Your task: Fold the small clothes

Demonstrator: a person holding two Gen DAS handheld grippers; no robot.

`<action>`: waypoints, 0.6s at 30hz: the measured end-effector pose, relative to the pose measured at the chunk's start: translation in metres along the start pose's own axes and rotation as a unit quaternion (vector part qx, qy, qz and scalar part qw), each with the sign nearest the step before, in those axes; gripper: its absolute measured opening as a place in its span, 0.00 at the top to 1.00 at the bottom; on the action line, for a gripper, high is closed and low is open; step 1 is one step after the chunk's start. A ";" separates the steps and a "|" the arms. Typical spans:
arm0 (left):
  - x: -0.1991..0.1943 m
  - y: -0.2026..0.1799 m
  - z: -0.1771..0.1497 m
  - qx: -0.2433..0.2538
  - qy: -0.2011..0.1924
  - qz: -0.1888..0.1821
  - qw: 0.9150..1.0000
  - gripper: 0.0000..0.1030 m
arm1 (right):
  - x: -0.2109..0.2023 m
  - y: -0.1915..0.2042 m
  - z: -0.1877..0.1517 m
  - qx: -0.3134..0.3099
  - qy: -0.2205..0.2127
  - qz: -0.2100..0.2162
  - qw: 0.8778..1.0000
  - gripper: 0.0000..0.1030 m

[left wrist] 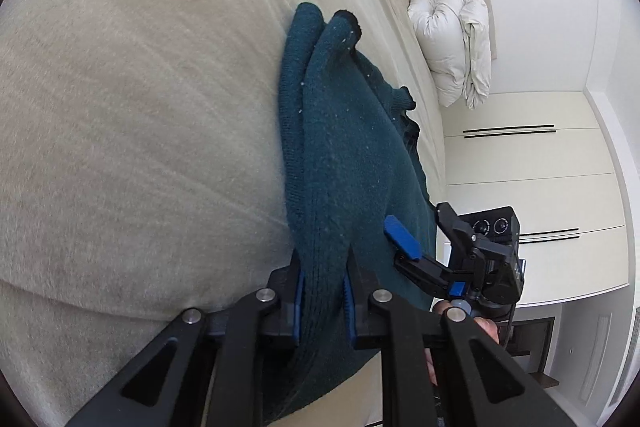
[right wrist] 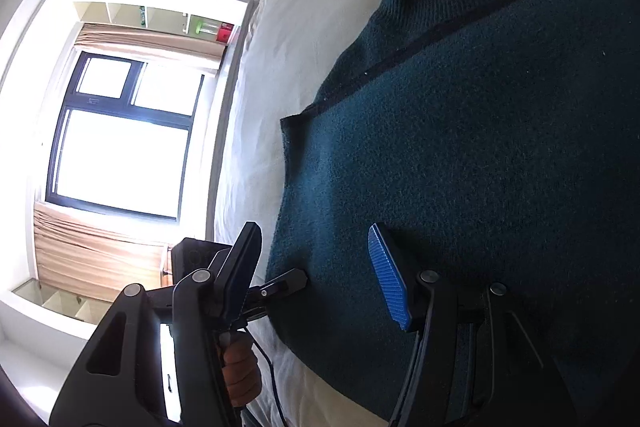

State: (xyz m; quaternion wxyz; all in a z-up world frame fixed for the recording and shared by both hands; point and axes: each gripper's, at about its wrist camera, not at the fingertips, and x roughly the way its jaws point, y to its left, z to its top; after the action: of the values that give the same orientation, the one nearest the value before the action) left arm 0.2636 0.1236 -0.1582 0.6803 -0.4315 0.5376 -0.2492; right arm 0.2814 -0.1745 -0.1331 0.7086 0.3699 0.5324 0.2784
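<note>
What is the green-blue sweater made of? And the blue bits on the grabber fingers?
The sweater looks like knitted wool or a wool-like yarn: knit rows show along its edge, the surface is fuzzy and matte, and pale lint specks cling to it. The blue pads look like rubber or soft plastic, with fine ridges moulded across them for grip. Which exactly, the look cannot settle.

left wrist view: taken close behind the left gripper (left wrist: 322,301), tilted down along its fingers, rolled sideways | right wrist view: taken close behind the right gripper (right wrist: 320,279), likewise rolled | shared: teal sweater (left wrist: 344,163) on the bed (left wrist: 132,107); each gripper is seen beside the other's fingers
</note>
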 end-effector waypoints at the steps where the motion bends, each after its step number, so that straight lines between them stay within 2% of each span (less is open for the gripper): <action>1: 0.000 -0.001 0.000 0.000 -0.003 0.001 1.000 0.83 | 0.001 -0.004 0.000 -0.003 -0.002 0.007 1.000 0.48; 5: -0.004 -0.015 -0.003 0.006 -0.014 0.007 1.000 0.84 | -0.007 -0.010 0.001 0.005 -0.009 0.033 0.999 0.48; 8: -0.008 -0.040 -0.003 0.026 -0.022 0.012 0.999 0.85 | -0.032 -0.017 0.002 0.012 -0.029 0.053 0.998 0.48; 13: 0.004 -0.117 -0.009 0.096 -0.025 0.025 0.995 0.85 | -0.097 -0.058 0.009 0.056 -0.081 0.093 0.991 0.43; 18: 0.063 -0.200 -0.027 0.172 0.002 0.028 0.985 0.85 | -0.163 -0.107 0.013 0.105 -0.138 0.147 0.974 0.33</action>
State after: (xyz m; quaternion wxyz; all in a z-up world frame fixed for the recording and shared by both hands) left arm 0.2817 -0.0364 -0.0214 0.7499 -0.2925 0.5000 -0.3195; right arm 0.2484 -0.3672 -0.1289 0.6833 0.5516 0.3958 0.2686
